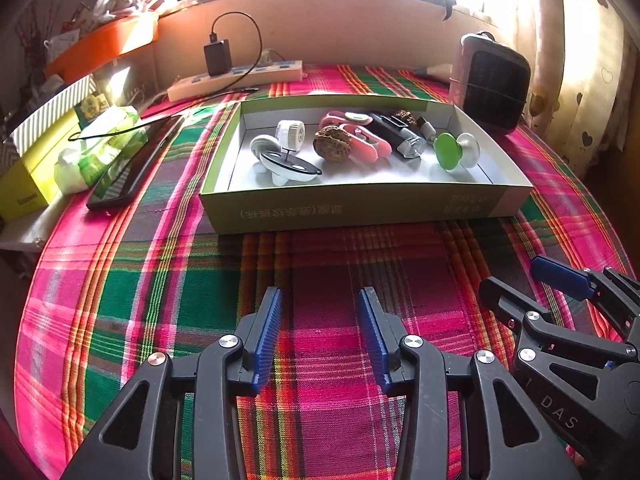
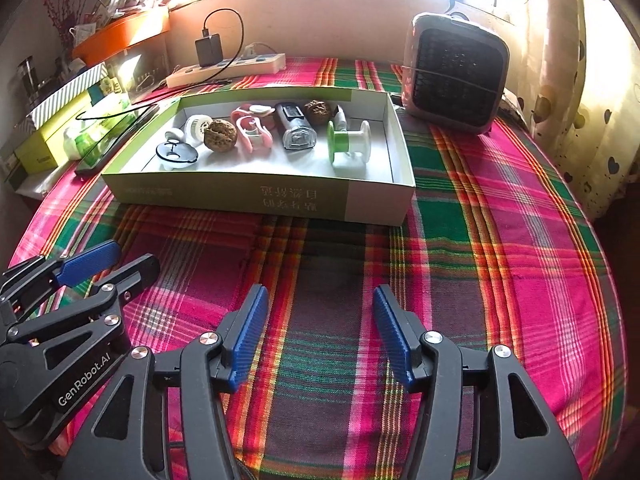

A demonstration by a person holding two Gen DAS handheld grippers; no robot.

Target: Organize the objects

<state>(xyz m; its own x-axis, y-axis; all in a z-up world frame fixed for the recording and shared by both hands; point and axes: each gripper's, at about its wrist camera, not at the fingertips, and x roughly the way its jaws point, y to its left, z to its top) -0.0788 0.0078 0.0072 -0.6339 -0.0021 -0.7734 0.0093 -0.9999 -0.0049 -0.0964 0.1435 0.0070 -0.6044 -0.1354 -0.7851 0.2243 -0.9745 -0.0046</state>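
A: Box [image 1: 360, 210] contents, left to right?
B: White bobbins [image 1: 280, 148], walnut [image 1: 330, 145], pink clips [image 1: 360, 136], black lamp [image 1: 404, 136], green spool [image 1: 454, 150].
A: Box position?
B: Tabletop [image 1: 160, 300], twelve o'clock of both grippers.
A: Left gripper [image 1: 320, 336]?
B: Fingers apart, empty.
A: Right gripper [image 2: 320, 336]?
B: Same; fan [image 2: 456, 84] at one o'clock.

Bare plaid cloth [image 2: 460, 240] on counter between both claws and box [image 2: 256, 196]: free strip. Left claw [image 1: 320, 332] and right claw [image 2: 318, 334] side by side, near each other; nothing between fingers of either. Box near wall blocks straight path ahead; items crowd box floor, front right corner bare. Right of box: open cloth, fan [image 2: 456, 80] standing at far end. Left of box: phone [image 1: 120, 172], tissue pack [image 1: 100, 148], cartons [image 1: 36, 160] close together. Behind box: power strip [image 1: 236, 78], cable.
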